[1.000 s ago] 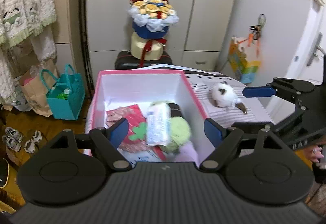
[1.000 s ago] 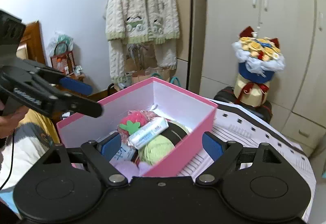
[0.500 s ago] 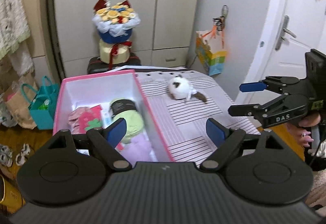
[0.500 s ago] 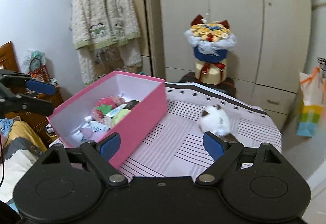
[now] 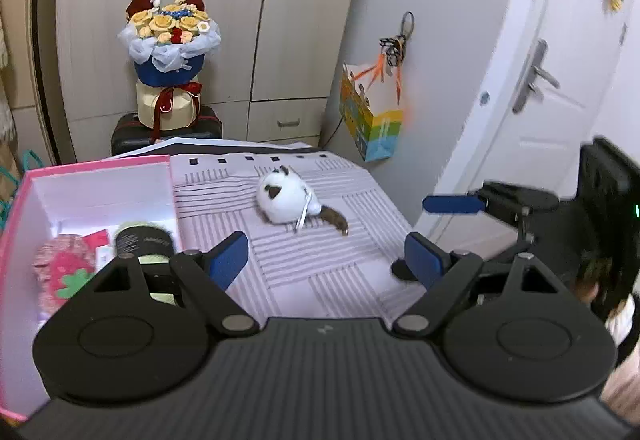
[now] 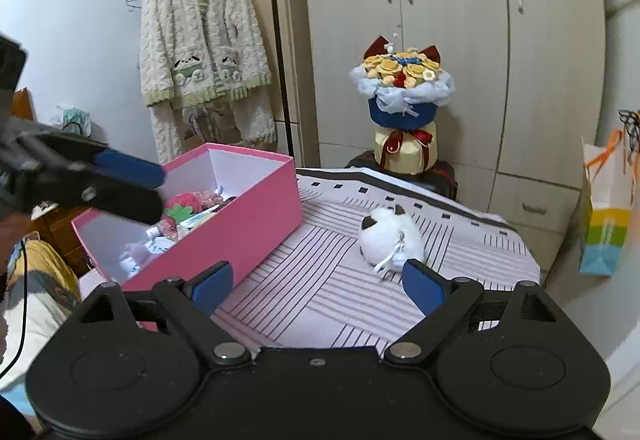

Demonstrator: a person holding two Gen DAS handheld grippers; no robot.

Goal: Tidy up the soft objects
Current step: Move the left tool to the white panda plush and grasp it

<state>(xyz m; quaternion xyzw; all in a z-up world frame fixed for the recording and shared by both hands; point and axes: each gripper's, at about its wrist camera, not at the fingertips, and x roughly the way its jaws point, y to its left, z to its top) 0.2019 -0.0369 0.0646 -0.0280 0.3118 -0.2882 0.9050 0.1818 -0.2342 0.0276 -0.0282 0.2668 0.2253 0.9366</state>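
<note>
A white plush cat with brown ears and tail (image 5: 289,200) lies on the striped cloth, right of the pink box (image 5: 100,163); it also shows in the right wrist view (image 6: 390,238). The pink box (image 6: 248,224) holds several soft items, among them a strawberry plush (image 5: 64,268) and a green one. My left gripper (image 5: 326,262) is open and empty above the cloth, short of the cat. My right gripper (image 6: 318,286) is open and empty, its right finger just in front of the cat.
The striped cloth (image 5: 320,280) covers a small table. A flower bouquet (image 5: 170,59) stands on a dark case behind. A colourful gift bag (image 5: 370,123) hangs at the right by a white door. A cardigan (image 6: 200,39) hangs at the left.
Both grippers have swung right, away from above the pink box and toward the plush cat. Both have stayed open and empty.
</note>
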